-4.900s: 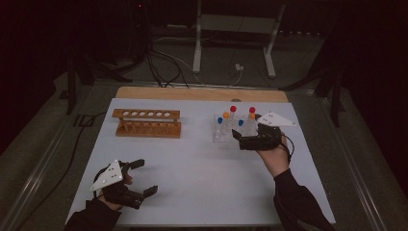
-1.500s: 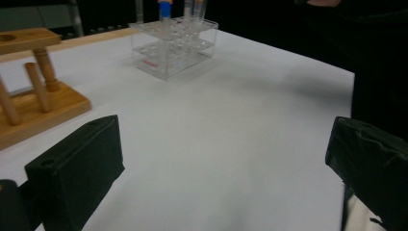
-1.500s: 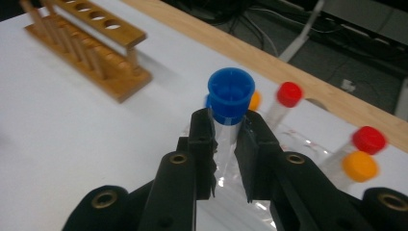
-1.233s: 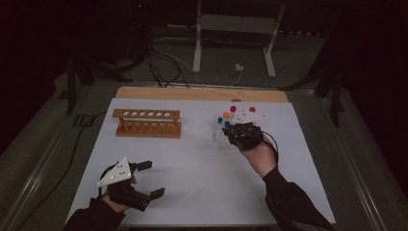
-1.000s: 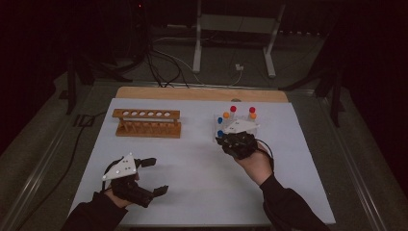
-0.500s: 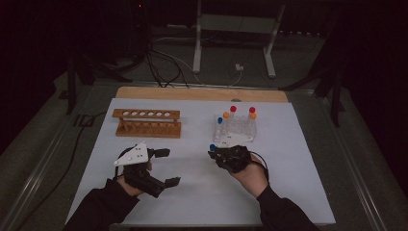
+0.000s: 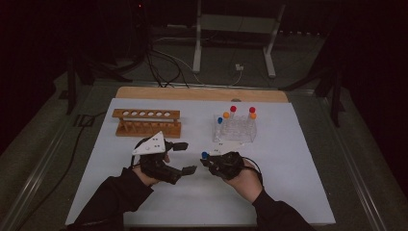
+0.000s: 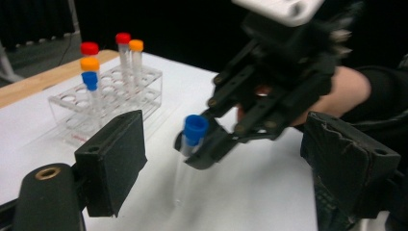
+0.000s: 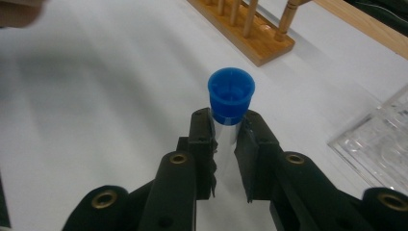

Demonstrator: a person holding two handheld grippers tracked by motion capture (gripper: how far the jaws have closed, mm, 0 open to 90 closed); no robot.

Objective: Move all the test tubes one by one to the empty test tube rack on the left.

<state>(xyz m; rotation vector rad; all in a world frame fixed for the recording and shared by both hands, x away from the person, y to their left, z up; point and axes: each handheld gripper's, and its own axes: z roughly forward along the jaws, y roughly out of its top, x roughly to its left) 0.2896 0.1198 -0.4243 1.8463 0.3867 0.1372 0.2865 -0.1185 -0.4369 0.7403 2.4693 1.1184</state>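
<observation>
The right gripper pinches a blue-capped tube just under its cap, jaws pressed against the clear glass on both sides, so the cap stands free above the pads and the tube's lower length hangs free below. It holds the tube upright over the white table, near the middle of the front edge and just in front of the clear rack, where four more capped tubes stand. The left gripper faces it with jaws spread; they have just been closing, with nothing yet between the pads. That pairing reads as a handover or a cap pull: one tool steadies the glass, the other comes for the free end. The wooden rack, empty toward the back left, looks like the likely destination.
</observation>
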